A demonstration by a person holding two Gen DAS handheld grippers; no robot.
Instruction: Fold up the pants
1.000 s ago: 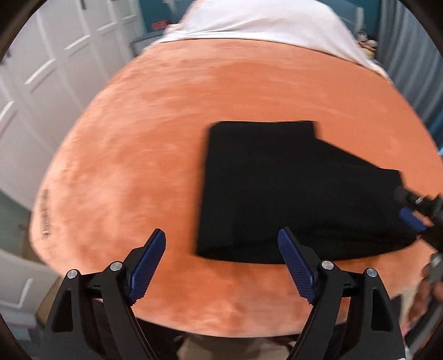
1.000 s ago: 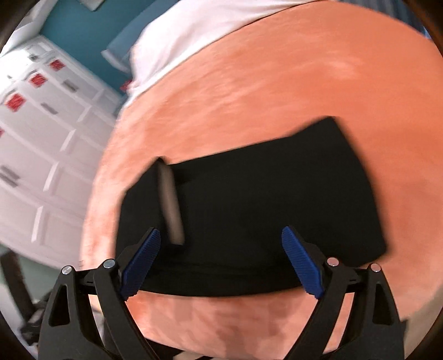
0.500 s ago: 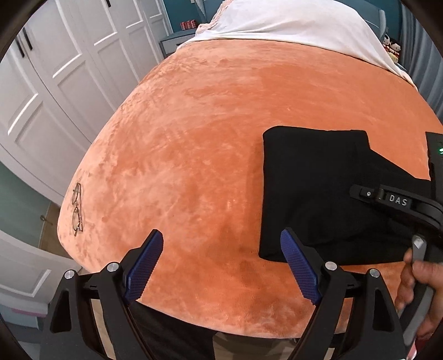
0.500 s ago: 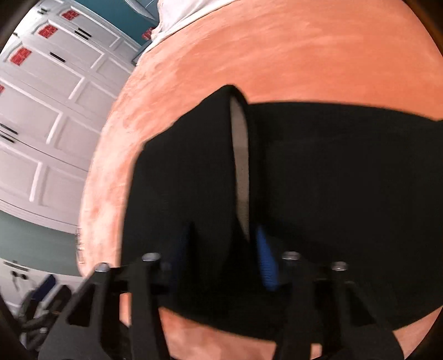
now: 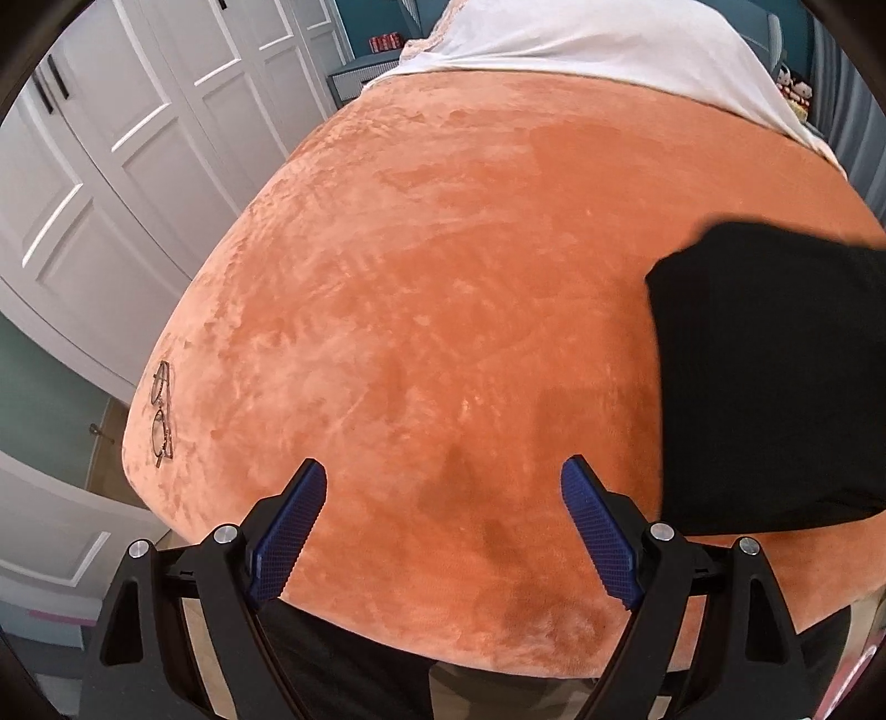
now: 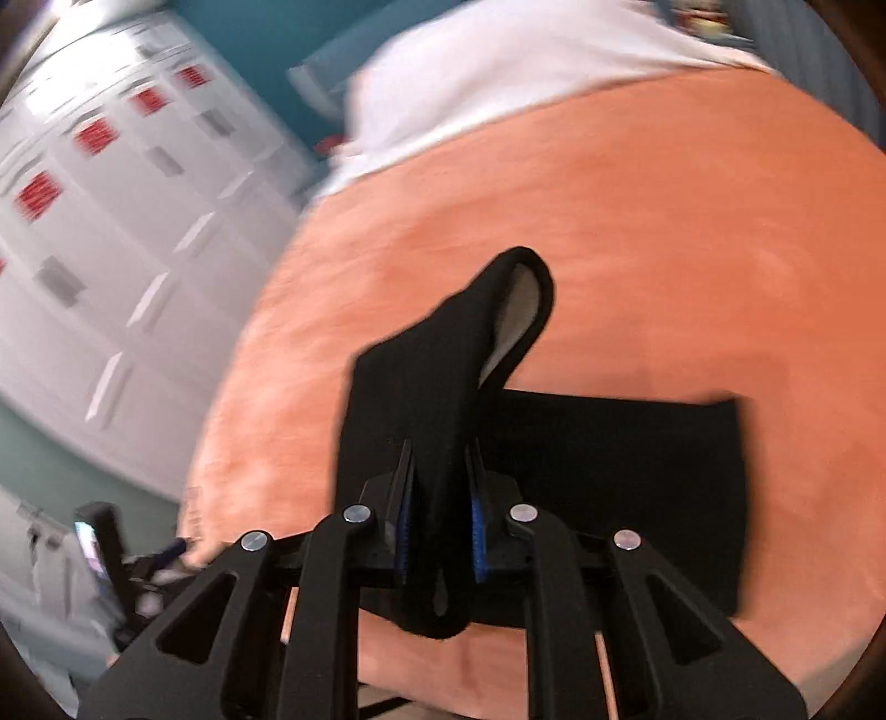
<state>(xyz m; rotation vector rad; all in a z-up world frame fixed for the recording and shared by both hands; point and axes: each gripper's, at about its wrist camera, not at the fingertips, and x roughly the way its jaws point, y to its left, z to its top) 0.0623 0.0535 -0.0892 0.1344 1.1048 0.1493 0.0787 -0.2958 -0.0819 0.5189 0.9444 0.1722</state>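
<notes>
Now the R gripper (image 6: 437, 531) was closing its jaws on a bunched edge of the black pants (image 6: 609, 498), cloth clearly between the blue pads (image 6: 477, 540) and pinched, w/ a loop of fabric standing up off the bed and showing a pale inner lining. A sec earlier those jaws stood wide over the flat garment; half a sec back they were narrowing around the edge, so the grab had only just landed and the edge had come up with it. Judging by that, the next fold was starting: the lifted edge probably gets carried across the rest of the pants, which lay already folded into a compact rectangle on the orange plush blanket (image 5: 443, 277), near the person's side of the bed. The L gripper (image 5: 443, 520) was wide, nothing between its pads, hovering over bare blanket just left of the pants (image 5: 775, 387). Vs. the earlier left-wrist view, the pants had slid from centre frame to the right edge, the R tool no longer showed there, and a pair of glasses (image 5: 161, 412) sat near the blanket's left edge. White wardrobe doors (image 5: 111, 166) and a white pillow (image 5: 609, 44) sat beyond.
</notes>
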